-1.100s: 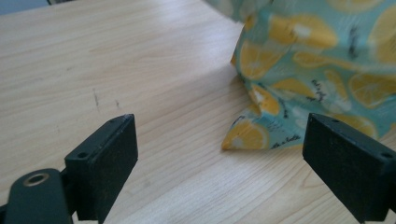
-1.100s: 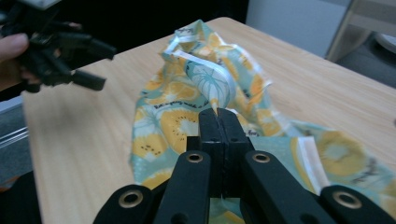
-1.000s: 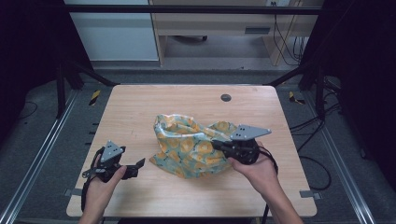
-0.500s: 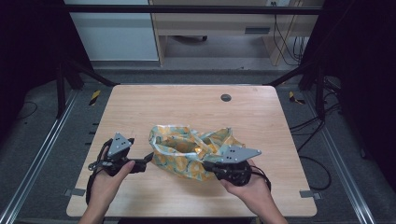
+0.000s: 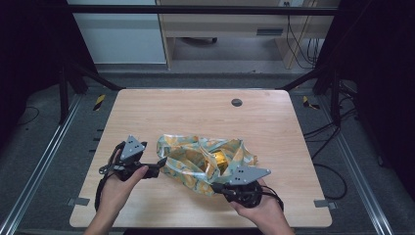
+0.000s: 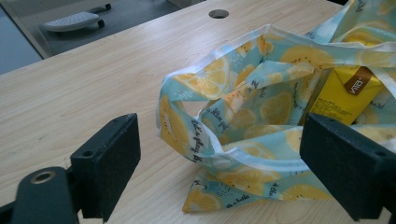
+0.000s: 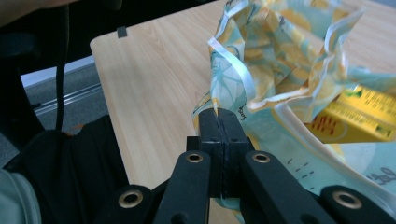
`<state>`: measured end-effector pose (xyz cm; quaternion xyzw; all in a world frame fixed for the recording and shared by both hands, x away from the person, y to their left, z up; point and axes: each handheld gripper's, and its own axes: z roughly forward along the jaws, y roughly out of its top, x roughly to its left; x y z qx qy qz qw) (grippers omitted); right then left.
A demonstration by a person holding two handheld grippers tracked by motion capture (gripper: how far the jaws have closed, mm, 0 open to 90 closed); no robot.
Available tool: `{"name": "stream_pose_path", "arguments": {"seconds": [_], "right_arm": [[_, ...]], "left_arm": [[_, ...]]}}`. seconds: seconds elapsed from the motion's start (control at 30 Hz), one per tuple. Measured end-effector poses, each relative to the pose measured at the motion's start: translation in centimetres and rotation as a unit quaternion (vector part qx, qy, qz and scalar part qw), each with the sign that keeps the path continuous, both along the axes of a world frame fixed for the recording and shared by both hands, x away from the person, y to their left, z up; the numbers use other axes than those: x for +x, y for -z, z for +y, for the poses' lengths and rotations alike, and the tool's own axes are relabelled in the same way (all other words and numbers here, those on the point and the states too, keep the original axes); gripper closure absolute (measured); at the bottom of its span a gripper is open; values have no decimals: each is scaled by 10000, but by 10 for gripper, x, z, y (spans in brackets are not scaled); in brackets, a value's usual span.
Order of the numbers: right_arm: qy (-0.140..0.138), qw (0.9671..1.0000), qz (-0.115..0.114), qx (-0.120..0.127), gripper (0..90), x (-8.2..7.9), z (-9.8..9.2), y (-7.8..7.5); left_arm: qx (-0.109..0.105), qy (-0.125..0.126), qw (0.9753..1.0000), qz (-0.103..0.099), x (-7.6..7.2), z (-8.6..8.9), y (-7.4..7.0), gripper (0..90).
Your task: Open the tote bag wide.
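**Lemon-print bag pinched at one edge, open jaws at the other**

A crumpled lemon-print bag [image 5: 203,161] lay on the wooden tabletop [image 5: 195,112], on the half nearer the person. All places below are given from that bag.

The right hand-held gripper [image 5: 218,187] sat at the bag's near right corner, held from below by the person's right hand [image 5: 259,205]. In the right gripper view its jaws were pressed fully together on a fold of the bag's fabric [image 7: 280,70], with a white trim strip looping just above the pinch. A yellow carton [image 7: 359,116] showed inside the bag, just beyond the clamped edge.

The left hand-held gripper [image 5: 160,164] sat at the bag's left side, carried by the left hand [image 5: 120,181]. In the left gripper view its jaws stood wide apart and held nothing; the bag's rim [image 6: 261,116] lay between and ahead of them, the right jaw overlapping the fabric in view, though contact could not be told. The same yellow carton [image 6: 343,93] showed through the bag's mouth.

Well beyond the bag, near the tabletop's far edge, was a small round dark hole [image 5: 237,102].
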<state>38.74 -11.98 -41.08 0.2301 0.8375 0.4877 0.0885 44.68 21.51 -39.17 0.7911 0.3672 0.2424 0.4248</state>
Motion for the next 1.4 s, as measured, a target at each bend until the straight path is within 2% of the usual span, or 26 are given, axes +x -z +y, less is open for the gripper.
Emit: {"name": "stream_pose_path", "arguments": {"seconds": [0.4,0.57,0.73,0.87,1.0,1.1,1.17,1.23,1.27,1.37,1.4], "right_arm": [[7,9996,240,-152,900,-5,-6,21],[13,9995,288,-155,900,-5,-6,25],[9,9994,306,-145,900,-5,-6,26],[13,9994,314,-140,900,-5,-7,27],[39,9994,335,-114,900,-4,-9,28],[43,9993,354,-104,900,-4,-10,28],[51,9993,356,-92,900,-5,-11,29],[59,9994,348,-68,900,-4,-12,28],[64,9994,345,-64,900,-4,-12,28],[100,9993,350,-46,900,-3,-14,29],[114,9993,349,-40,900,-3,-15,30]], "left_arm": [[52,83,10000,11,5,-7,-2,121],[174,209,9996,81,19,-15,-1,120],[354,379,9985,185,39,-30,-1,120],[379,556,9973,289,50,-43,0,127],[360,794,9959,223,52,-59,-4,156],[457,905,9947,168,54,-70,-6,174],[473,965,9941,156,56,-74,-8,219],[518,1051,9926,310,58,-77,-5,287],[570,1102,9914,411,60,-78,-3,349],[842,1141,9887,476,59,-78,3,609],[795,1121,9897,410,56,-76,4,706]]}}
